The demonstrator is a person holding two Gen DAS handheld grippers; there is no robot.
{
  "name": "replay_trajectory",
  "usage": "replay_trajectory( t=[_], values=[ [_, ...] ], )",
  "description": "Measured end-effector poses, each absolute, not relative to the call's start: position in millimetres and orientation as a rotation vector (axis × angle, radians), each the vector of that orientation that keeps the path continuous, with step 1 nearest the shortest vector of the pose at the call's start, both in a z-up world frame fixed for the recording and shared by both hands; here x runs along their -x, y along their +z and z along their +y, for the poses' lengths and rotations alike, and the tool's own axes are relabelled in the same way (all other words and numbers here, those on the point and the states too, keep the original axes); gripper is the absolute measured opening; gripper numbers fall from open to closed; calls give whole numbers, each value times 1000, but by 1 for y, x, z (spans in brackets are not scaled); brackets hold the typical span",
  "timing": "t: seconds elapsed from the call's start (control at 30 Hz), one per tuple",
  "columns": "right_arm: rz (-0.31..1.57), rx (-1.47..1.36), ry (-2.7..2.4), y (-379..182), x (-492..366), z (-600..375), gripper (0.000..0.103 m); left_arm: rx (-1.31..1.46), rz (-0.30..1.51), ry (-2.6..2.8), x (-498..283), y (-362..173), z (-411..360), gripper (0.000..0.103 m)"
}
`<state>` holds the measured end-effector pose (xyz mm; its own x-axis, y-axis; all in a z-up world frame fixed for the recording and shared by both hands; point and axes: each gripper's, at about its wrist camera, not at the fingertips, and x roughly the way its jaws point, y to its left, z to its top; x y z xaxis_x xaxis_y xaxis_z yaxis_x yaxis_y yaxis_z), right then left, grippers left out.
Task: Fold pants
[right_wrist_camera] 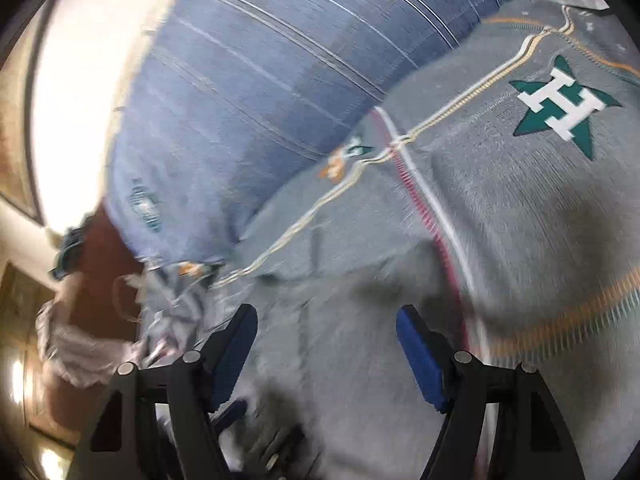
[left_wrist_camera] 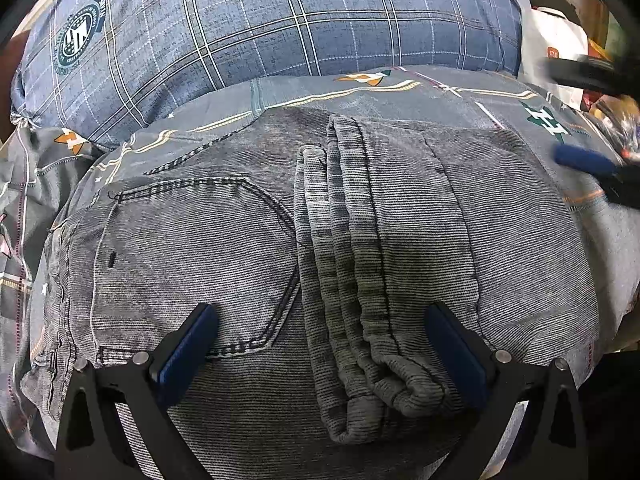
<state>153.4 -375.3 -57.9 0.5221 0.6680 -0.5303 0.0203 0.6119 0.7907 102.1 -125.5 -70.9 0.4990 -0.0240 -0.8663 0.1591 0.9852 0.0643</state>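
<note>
Your left gripper (left_wrist_camera: 320,344) hangs over the folded grey corduroy pants (left_wrist_camera: 248,248), its blue-padded fingers (left_wrist_camera: 188,352) spread wide and holding nothing, one pad at 7 o'clock and the other at 5 o'clock in the left wrist view. The pants fill the middle of that view, lying on the grey patterned bedsheet (left_wrist_camera: 400,88); a stitched back pocket (left_wrist_camera: 192,240) shows at 9 o'clock, and a bunched, ridged band of folded cloth (left_wrist_camera: 352,272) runs from the centre down toward 6 o'clock, passing between your fingers. Whether the pads touch the cloth cannot be told. At 12 o'clock a blue plaid pillow (left_wrist_camera: 260,28) with a round green crest rests against the sheet, and at 2 o'clock a white bag (left_wrist_camera: 556,36) sits beyond the bed's edge. Your right gripper (left_wrist_camera: 588,168) enters that view at 3 o'clock, blurred. In the right wrist view your right gripper (right_wrist_camera: 326,352) is likewise parted and empty, above the grey sheet, where a green star printed with a white letter H (right_wrist_camera: 564,104) lies at 2 o'clock and the blue pillow fills 11 o'clock. The frame is smeared; the pants cannot be made out in it.
</note>
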Motion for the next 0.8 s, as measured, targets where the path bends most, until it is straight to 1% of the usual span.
replay_trajectory(
  t=[0.07,0.1,0.17,0.2,0.27,0.33,0.5,0.57,0.67,0.8],
  values=[
    [994,-814,448,-65,-132,-370,77,-142,1035,-107,-100,-71,-126,103],
    [1046,-785,432,-77,-124,-364,80,-140,1034,-106,-100,-70,-126,103],
    [1113,-718,426,-104,-117,-358,81,-138,1033,-106,-100,-70,-126,103],
    [1061,-712,437,-100,-112,-364,82,-142,1031,-106,-99,-70,-126,103],
    [1050,-711,443,-95,-109,-364,83,-138,1021,-111,-98,-70,-126,103],
    [997,-697,454,-93,-104,-363,83,-131,1016,-112,-97,-69,-125,103],
    [959,-791,465,-107,-96,-372,83,-144,953,-170,-92,-71,-121,103],
    [949,-814,481,-110,-95,-375,84,-146,929,-185,-91,-71,-120,103],
    [934,-936,463,-118,-90,-383,84,-140,910,-204,-90,-72,-118,103],
    [973,-1010,347,-113,-86,-384,84,-147,882,-243,-87,-72,-115,103]
  ],
)
